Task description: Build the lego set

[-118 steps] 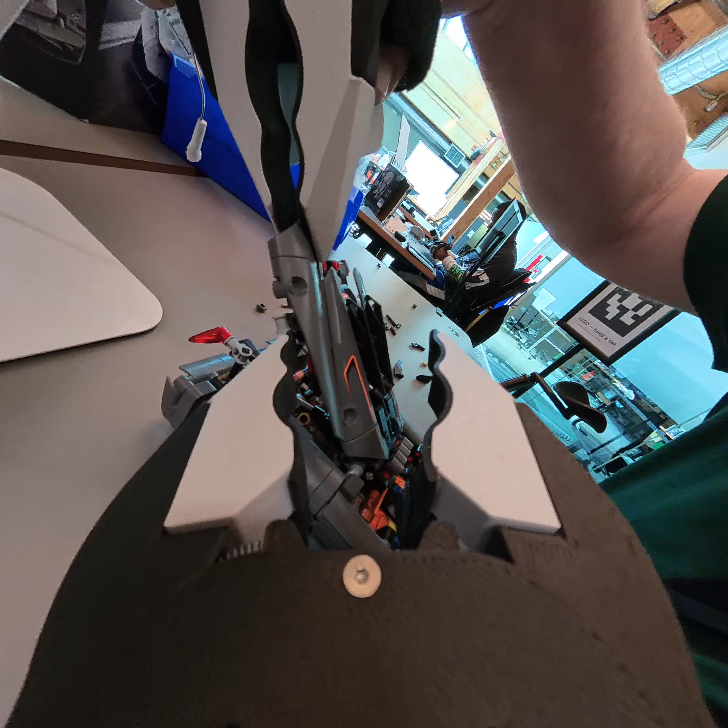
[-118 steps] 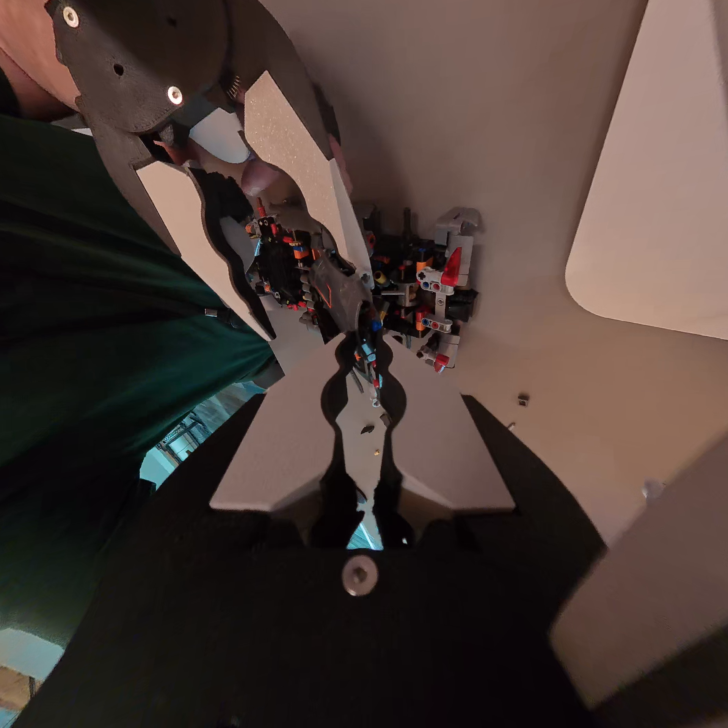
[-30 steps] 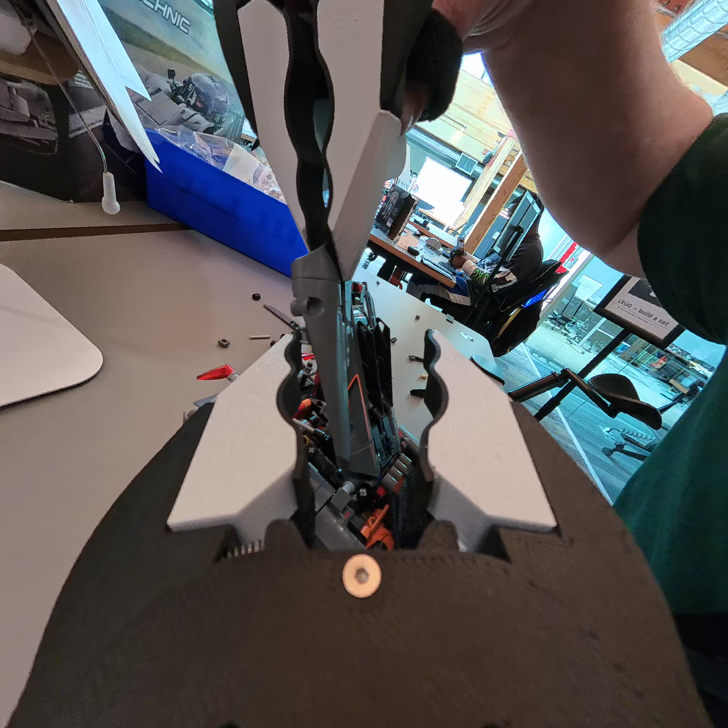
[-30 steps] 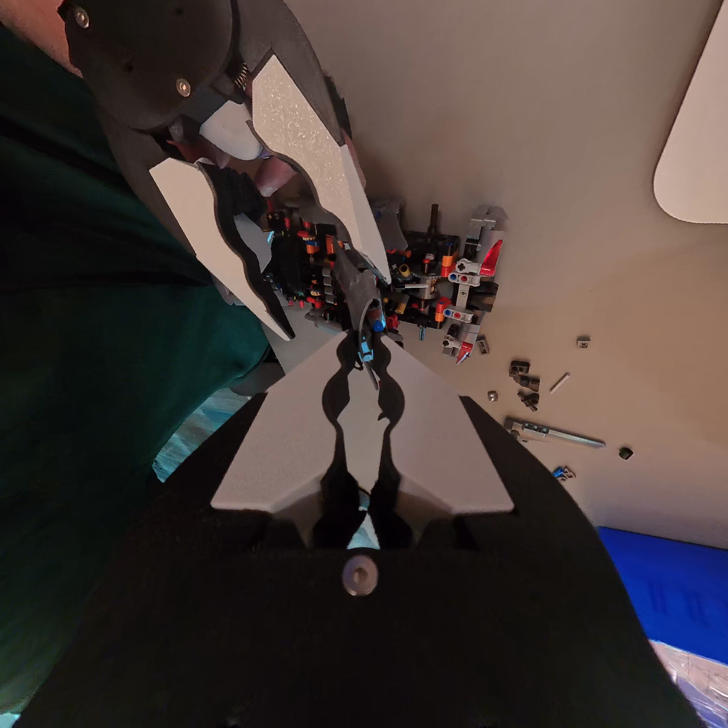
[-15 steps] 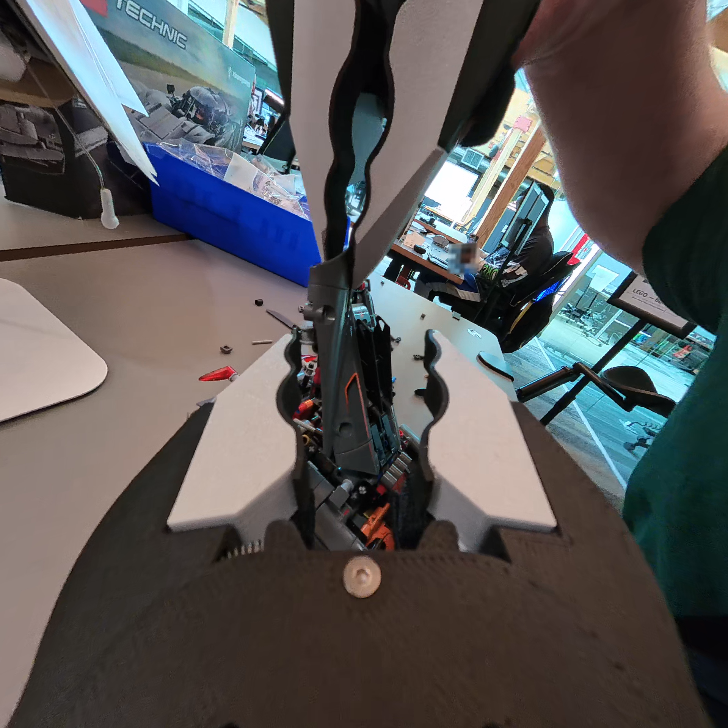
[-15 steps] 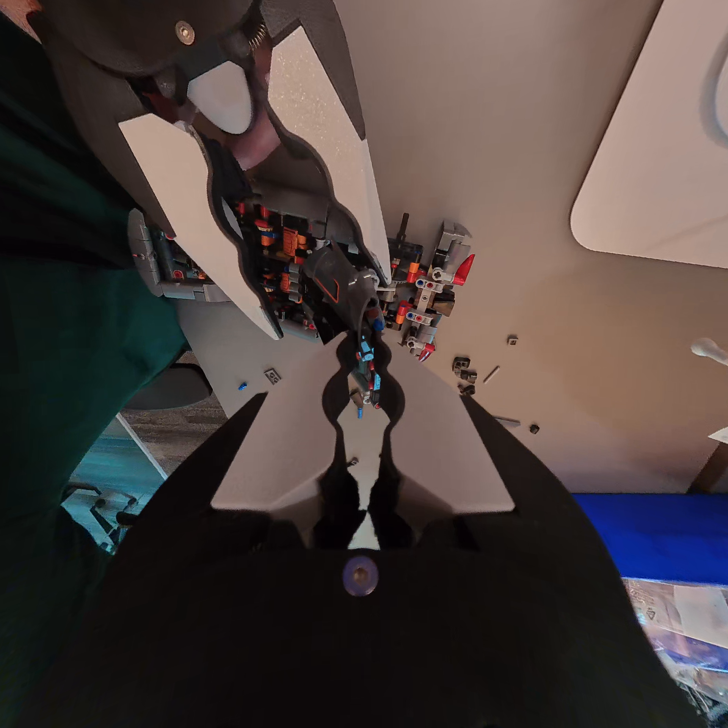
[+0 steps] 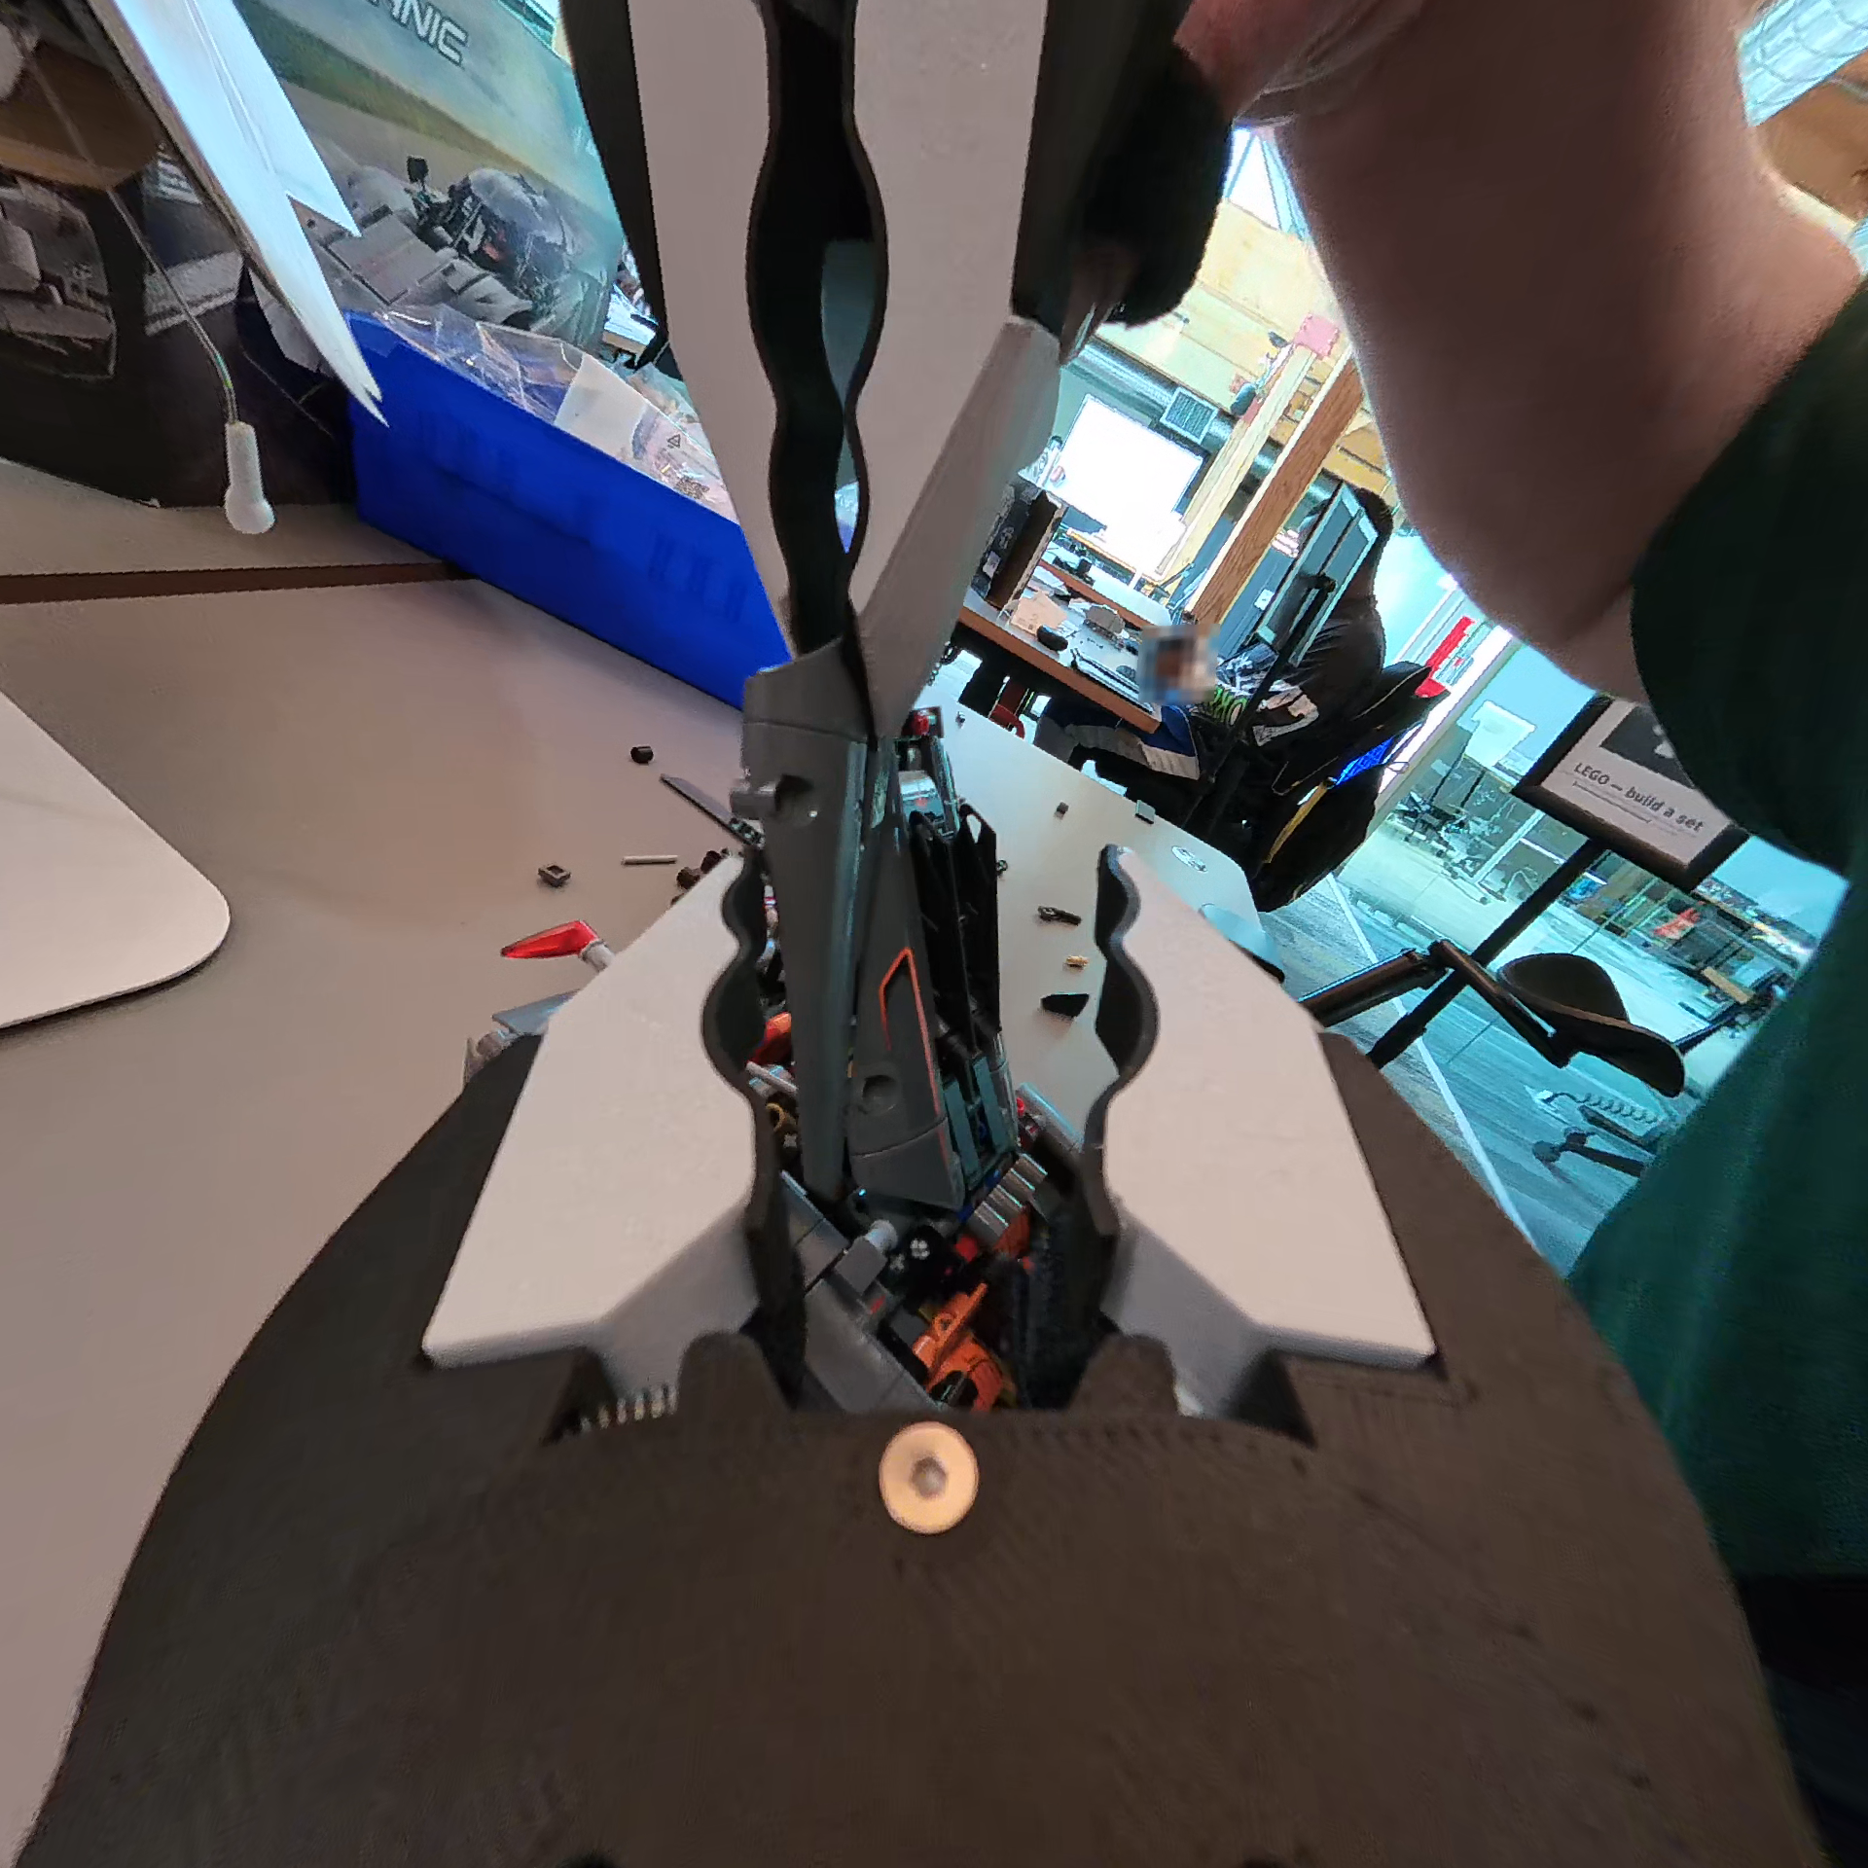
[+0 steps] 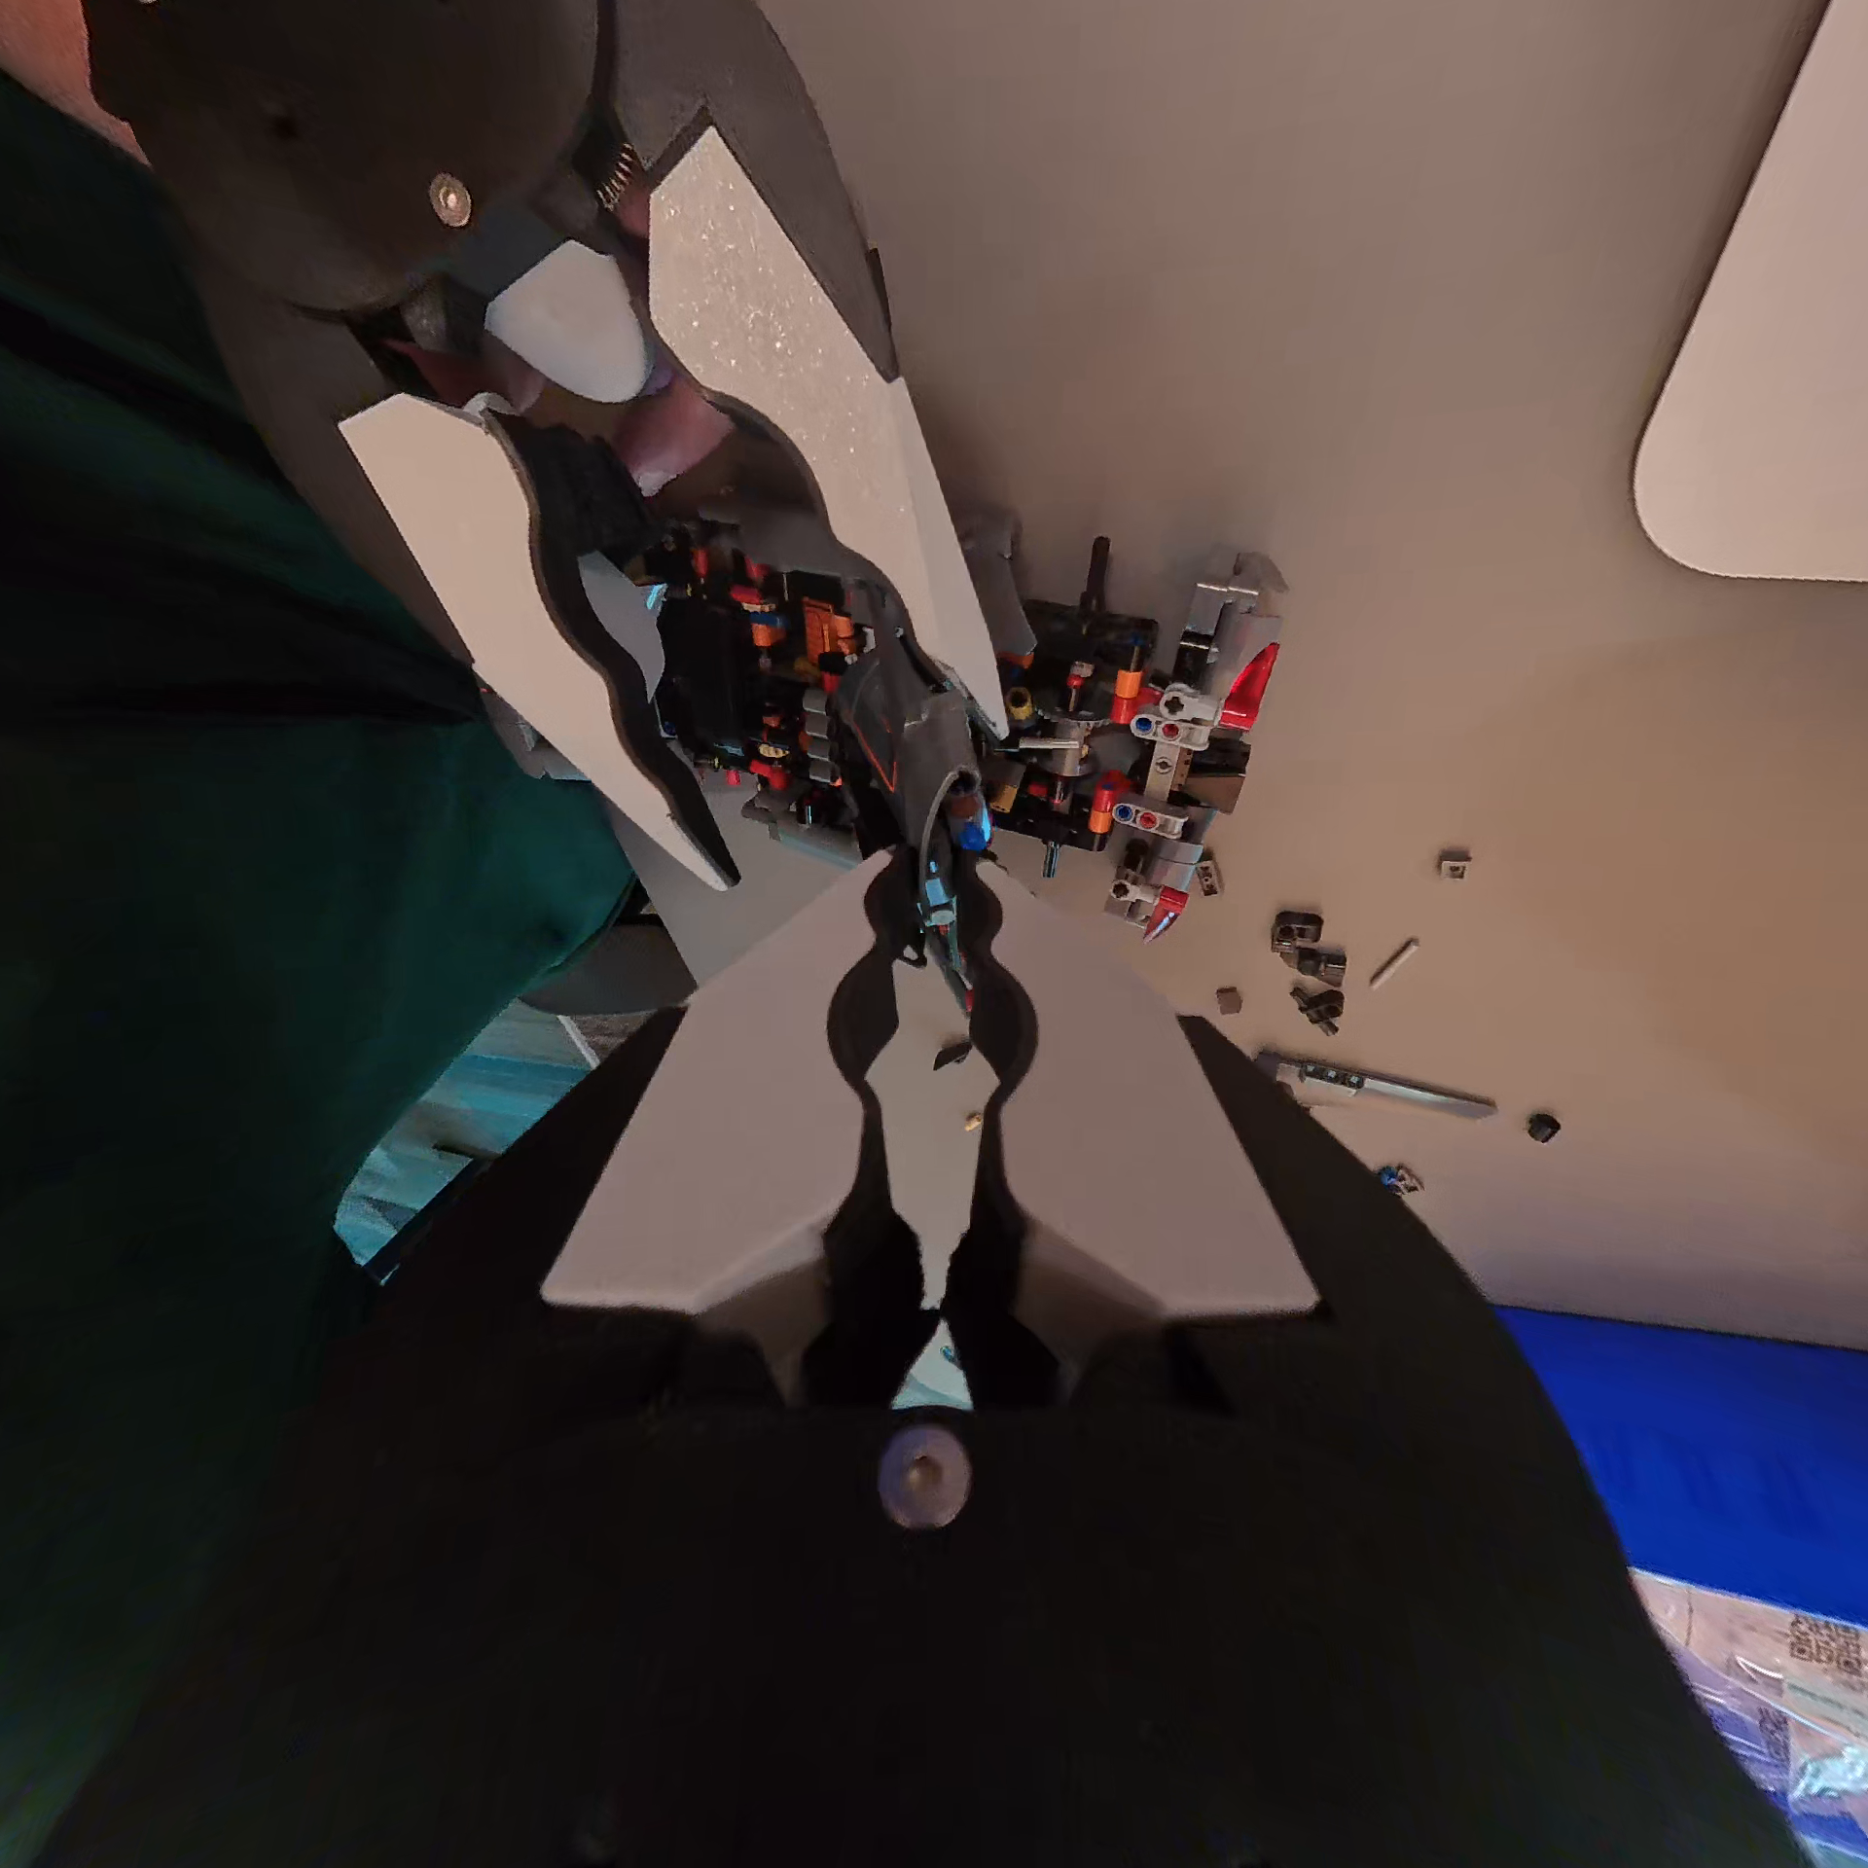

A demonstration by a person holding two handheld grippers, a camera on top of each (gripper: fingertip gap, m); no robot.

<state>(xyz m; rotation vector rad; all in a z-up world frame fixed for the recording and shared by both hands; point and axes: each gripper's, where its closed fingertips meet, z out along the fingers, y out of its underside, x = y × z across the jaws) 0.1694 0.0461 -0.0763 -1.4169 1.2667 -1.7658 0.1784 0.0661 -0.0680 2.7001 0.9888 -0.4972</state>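
The partly built lego model, black and grey with orange and red pins, lies on the grey table. My left gripper straddles its body, with its fingers closed on both sides. My right gripper comes down from above and is shut on the top end of a long dark grey panel with an orange stripe. The panel stands upright against the model's side. In the right wrist view, my right gripper pinches the panel and the left gripper holds the model.
A blue bin with bagged parts and the set box stand at the back. A white pad lies to the left. Small loose pieces and a long grey piece lie beside the model. The table edge is close on the right. Both grippers' tips are close together, under 4 cm apart.
The right gripper has tilted back upright, still shut on the panel. The panel's top has swung slightly with it. The left gripper keeps its hold on the model.
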